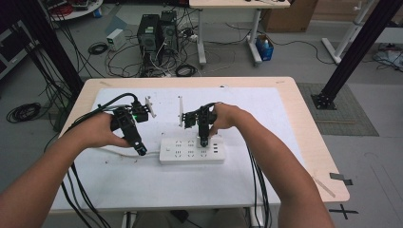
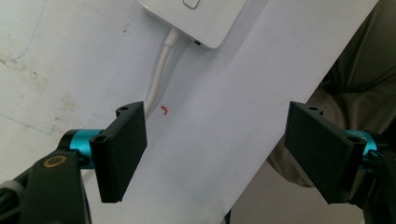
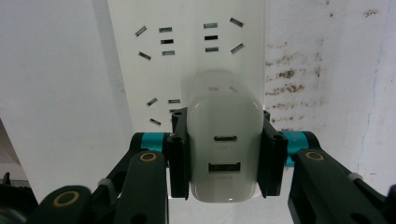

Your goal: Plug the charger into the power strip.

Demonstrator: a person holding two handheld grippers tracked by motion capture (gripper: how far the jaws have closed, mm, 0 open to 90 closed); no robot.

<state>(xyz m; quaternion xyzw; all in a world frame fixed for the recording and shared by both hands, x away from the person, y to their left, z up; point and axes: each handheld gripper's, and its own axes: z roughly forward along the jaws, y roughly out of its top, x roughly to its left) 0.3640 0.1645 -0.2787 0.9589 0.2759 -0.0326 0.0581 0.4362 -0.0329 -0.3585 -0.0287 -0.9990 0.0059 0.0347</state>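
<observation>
So the right claw is clamped on the white charger, pointing straight down at the power strip on the worktop, sockets directly under it. Left claw hangs wide apart by the strip's cord end, gripping nothing.

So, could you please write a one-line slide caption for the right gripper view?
Right gripper clamps a white USB charger over the white power strip.
</observation>
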